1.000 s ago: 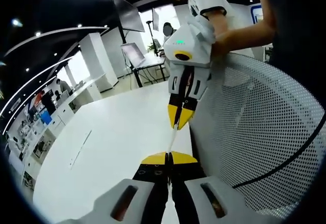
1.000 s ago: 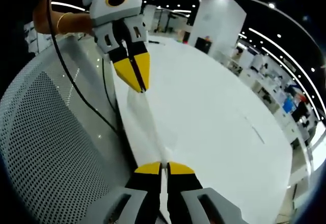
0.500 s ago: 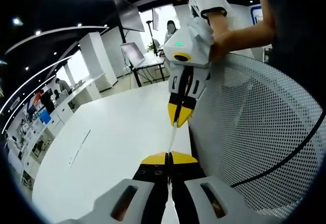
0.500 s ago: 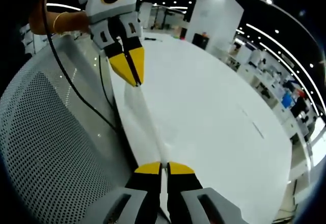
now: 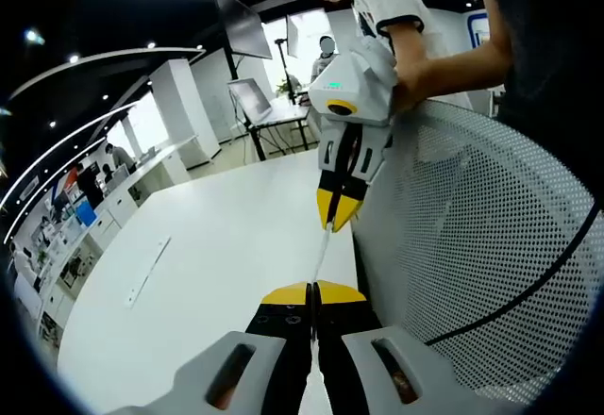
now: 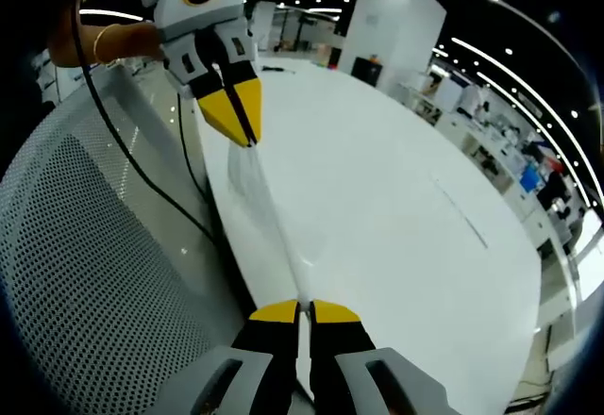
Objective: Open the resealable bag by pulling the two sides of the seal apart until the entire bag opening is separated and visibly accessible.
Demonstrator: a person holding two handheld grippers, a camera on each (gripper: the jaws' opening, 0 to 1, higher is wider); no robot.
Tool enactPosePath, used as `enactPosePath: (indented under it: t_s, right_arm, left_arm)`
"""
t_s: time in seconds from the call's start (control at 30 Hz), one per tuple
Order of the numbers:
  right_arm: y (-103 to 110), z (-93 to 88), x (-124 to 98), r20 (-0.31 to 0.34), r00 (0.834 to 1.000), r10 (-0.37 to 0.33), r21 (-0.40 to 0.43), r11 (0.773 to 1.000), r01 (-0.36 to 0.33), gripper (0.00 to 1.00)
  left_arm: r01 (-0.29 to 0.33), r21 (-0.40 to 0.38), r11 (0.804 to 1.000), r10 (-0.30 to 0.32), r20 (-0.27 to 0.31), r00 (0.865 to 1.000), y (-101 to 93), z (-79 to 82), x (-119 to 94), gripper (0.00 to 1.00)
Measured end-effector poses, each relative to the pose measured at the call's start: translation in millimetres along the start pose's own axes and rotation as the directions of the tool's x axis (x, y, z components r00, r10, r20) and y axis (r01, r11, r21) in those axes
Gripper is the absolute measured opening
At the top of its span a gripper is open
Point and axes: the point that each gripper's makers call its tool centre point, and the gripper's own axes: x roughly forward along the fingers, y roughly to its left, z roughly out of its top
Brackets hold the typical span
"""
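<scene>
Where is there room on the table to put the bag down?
The white table looks bare from the bag out to its far edge. It is crowded by the mesh chair, where both grippers pinch the bag beside a black cable.

Yellow tips on both black-and-white tools, a clear bag (image 6: 269,217), white table (image 5: 208,255), white perforated mesh chair (image 5: 481,245).

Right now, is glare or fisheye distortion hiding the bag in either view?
Left gripper view: the clear bag is a thin edge-on sliver between the left gripper and right gripper, low contrast on the bright table. Right gripper view: bag shows faint sheen; mesh chair back bows strongly.
</scene>
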Motion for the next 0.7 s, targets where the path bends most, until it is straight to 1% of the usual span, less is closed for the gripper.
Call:
enactPosePath:
  t_s: [0.27,0.3,0.33,0.37,0.4,0.43,0.53,0.6,0.7]
  right_arm:
    - [-0.7,-0.7,-0.9,-0.005,1.000,-0.006,-0.008,1.000,0.006,0.00]
    - [-0.8,-0.8,-1.1,-0.006,1.000,-0.006,-0.013,1.000,0.006,0.00]
    - [-0.6,-0.5,-1.0,-0.006,1.000,-0.006,-0.018,1.000,0.006,0.00]
    - [-0.9,-0.7,-0.9,-0.009,1.000,-0.009,-0.027,1.000,0.008,0.00]
    - [0.0,-1.5,-0.9,-0.015,1.000,-0.009,-0.037,0.999,0.008,0.00]
    - [0.8,-2.0,-0.3,-0.020,1.000,-0.004,-0.048,0.999,0.003,0.00]
    - [1.6,-3.1,0.0,-0.028,1.000,-0.001,-0.055,0.998,-0.001,0.00]
    - [0.3,-3.3,-0.6,-0.030,1.000,-0.005,-0.064,0.998,0.003,0.00]
    - [2.2,-0.8,-0.9,-0.020,1.000,0.000,-0.081,0.997,-0.001,0.00]
  left_arm:
    - [0.000,0.001,1.000,0.000,-0.008,1.000,0.0,-2.6,2.1,0.00]
    - [0.008,0.007,1.000,-0.008,-0.018,1.000,-1.0,-4.3,2.5,0.00]
    - [-0.002,0.026,1.000,0.003,-0.022,1.000,0.6,-4.8,2.8,0.00]
    - [0.000,0.028,1.000,0.001,-0.023,1.000,0.3,-5.0,2.9,0.00]
    - [0.017,0.019,1.000,-0.017,-0.027,0.999,-2.8,-5.9,3.6,0.00]
    - [0.008,0.028,1.000,-0.007,-0.028,1.000,-1.6,-6.4,4.3,0.00]
    - [0.026,0.034,0.999,-0.024,-0.041,0.999,-3.7,-8.2,5.0,0.00]
    - [0.025,0.041,0.999,-0.023,-0.040,0.999,-3.3,-8.1,5.4,0.00]
    - [0.028,0.043,0.999,-0.026,-0.043,0.999,-2.8,-8.2,5.7,0.00]
